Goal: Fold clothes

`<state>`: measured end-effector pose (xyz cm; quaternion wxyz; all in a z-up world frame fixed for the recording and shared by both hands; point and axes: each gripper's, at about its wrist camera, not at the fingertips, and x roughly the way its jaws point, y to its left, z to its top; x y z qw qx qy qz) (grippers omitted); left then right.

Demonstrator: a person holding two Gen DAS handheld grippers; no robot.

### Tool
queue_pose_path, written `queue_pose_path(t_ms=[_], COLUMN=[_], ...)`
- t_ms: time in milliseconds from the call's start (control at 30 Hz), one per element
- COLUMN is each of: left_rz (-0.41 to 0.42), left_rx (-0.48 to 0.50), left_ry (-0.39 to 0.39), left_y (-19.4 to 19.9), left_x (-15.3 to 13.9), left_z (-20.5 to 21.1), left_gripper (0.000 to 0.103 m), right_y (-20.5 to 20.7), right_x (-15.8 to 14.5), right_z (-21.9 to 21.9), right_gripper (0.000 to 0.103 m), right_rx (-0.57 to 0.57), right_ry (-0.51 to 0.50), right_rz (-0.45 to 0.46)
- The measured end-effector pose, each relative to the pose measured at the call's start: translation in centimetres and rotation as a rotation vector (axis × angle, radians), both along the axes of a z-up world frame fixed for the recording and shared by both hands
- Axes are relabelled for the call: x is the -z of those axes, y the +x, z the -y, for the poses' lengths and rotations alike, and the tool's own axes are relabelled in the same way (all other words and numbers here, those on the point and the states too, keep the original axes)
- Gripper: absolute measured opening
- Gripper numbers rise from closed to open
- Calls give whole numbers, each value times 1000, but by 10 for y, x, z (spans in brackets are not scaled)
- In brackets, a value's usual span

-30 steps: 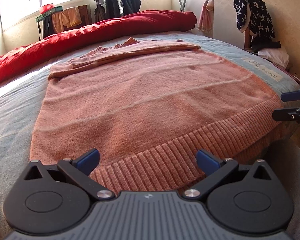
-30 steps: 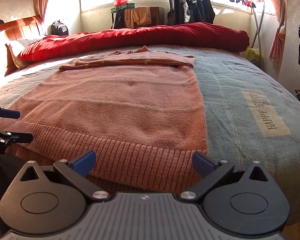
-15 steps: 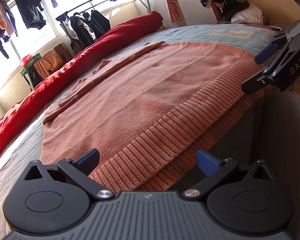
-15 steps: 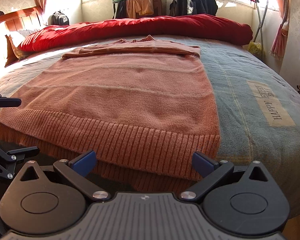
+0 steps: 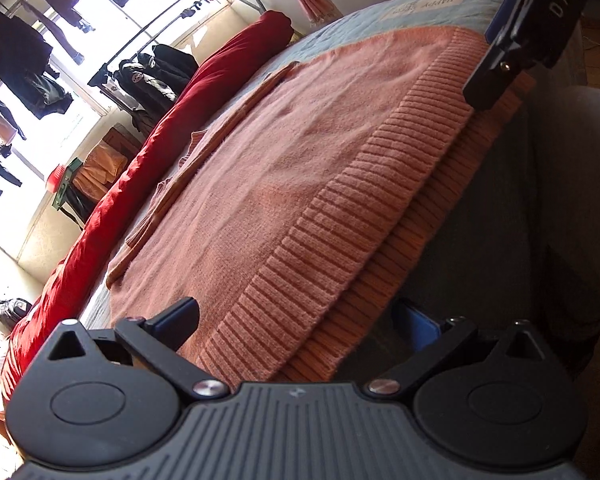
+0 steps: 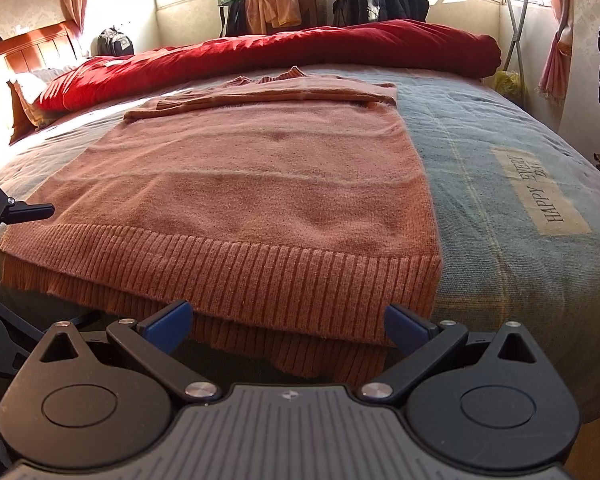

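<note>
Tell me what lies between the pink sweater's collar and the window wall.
In the right wrist view, a rolled red duvet lies across the bed behind the pink sweater.

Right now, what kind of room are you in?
Most likely a bedroom in a home. A pink knitted sweater lies spread on a wide bed with a blue-grey cover, a rolled red quilt lies along its far side, and dark jackets hang on a metal clothes rack by the window.
</note>
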<state>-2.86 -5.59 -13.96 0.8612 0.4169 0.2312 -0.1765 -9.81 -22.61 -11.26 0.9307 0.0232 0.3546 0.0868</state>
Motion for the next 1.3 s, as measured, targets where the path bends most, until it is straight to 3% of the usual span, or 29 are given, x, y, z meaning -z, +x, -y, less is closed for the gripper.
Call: queue_pose_path(t_ms=[267, 467, 933, 1300], left_rz=[52, 69, 39, 44], left_rx=[8, -5, -41, -32], left_ry=[6, -56, -159, -160], left_y=[-4, -3, 12, 16], left_x=[-10, -29, -50, -56], left_z=[-1, -7, -20, -22], left_gripper=[102, 102, 102, 102], right_y=[-3, -6, 0, 13], right_x=[-6, -10, -16, 9], right_z=[-4, -11, -79, -104], right_gripper=[103, 103, 103, 103], right_rx=[-12, -43, -309, -360], right_ry=[-28, -64, -312, -378], right_rz=[23, 52, 172, 140])
